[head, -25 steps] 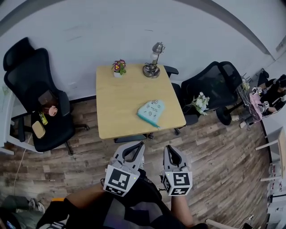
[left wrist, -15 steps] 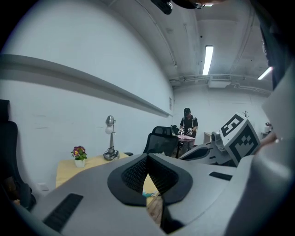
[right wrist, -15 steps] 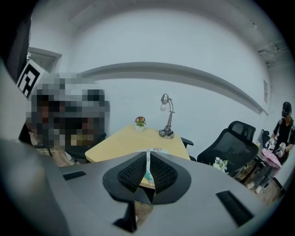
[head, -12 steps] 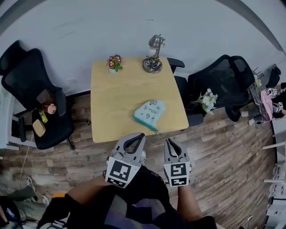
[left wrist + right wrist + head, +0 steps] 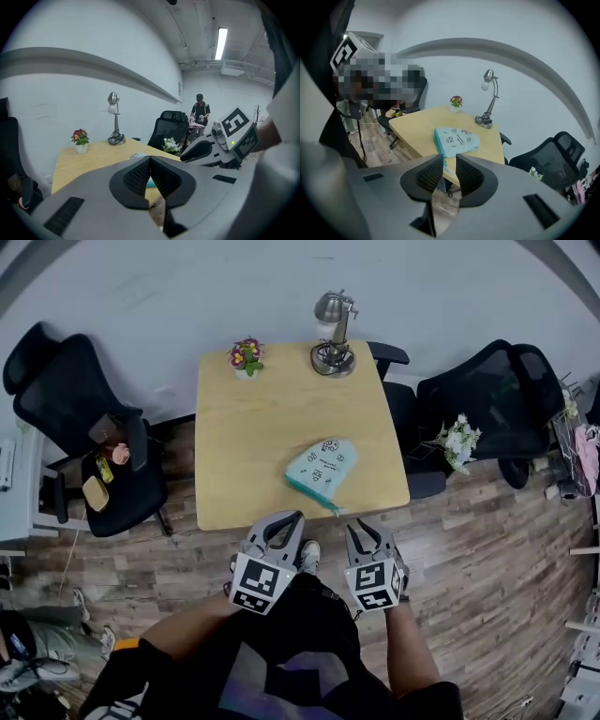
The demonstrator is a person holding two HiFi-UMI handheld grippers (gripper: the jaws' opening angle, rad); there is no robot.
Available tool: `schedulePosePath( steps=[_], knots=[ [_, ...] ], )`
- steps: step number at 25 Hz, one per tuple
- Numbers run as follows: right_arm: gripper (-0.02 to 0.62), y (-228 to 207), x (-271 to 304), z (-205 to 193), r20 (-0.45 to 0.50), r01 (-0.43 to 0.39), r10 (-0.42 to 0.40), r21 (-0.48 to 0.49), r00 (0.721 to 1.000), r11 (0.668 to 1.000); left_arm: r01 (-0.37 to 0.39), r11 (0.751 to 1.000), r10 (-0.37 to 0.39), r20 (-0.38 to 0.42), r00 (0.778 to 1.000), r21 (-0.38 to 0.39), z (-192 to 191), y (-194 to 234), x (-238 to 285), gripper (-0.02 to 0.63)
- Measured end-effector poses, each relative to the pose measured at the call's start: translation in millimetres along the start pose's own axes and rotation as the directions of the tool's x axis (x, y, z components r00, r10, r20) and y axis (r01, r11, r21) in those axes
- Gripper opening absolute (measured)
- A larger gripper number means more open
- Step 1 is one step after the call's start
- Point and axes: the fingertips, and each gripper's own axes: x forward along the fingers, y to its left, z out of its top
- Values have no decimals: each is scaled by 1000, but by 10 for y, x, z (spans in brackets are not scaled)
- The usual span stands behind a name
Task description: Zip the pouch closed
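The left gripper (image 5: 298, 516) is clenched on nothing. In its own view (image 5: 150, 158) the pads meet, and only the table (image 5: 93, 157) shows beyond them. If it reaches the pouch (image 5: 322, 465) like this, I think it can only push the fabric. The pouch looks light, so it may slide over the smooth top, or fall off the edge at 6 o'clock, which is very near to it. The jaws need to part before they can hold anything.

The pouch lies flat, at about 4 o'clock from the table centre. Its dark teal zipper side faces 7 o'clock, and one end reaches the near edge. The pull is too small to find in any view, and I cannot tell how far the zipper is open. So a gripper may pinch the wrong end, or fabric instead of the pull. If only one side is held, the pouch will probably follow the pull and bunch.

The right gripper (image 5: 364, 527) is released, with a narrow gap and nothing in it. In its own view (image 5: 449, 160) the pouch (image 5: 457, 139) shows just past the gap, at 12 o'clock.

Both hands are low in front of the body, at 6 o'clock of the table and over the floor. The grippers are side by side, not touching, and point at the table, tilted down.
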Motion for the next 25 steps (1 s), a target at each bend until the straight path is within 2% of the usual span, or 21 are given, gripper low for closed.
schedulePosePath(
  steps=[6,15,25],
  knots=[
    [107,-3,287,-231,-53,-86,81,-101,995,991,-17,1000,17,-73,997,-5,-184,9,203,9],
    [109,31,625,-410,-93,-195,179,-198,979,961,-85,996,80,-128,989,-34,-233,69,432,9],
    [110,114,1004,-601,-197,-282,230,-301,953,911,-113,991,101,-158,982,-65,-313,227,462,10]
  ],
)
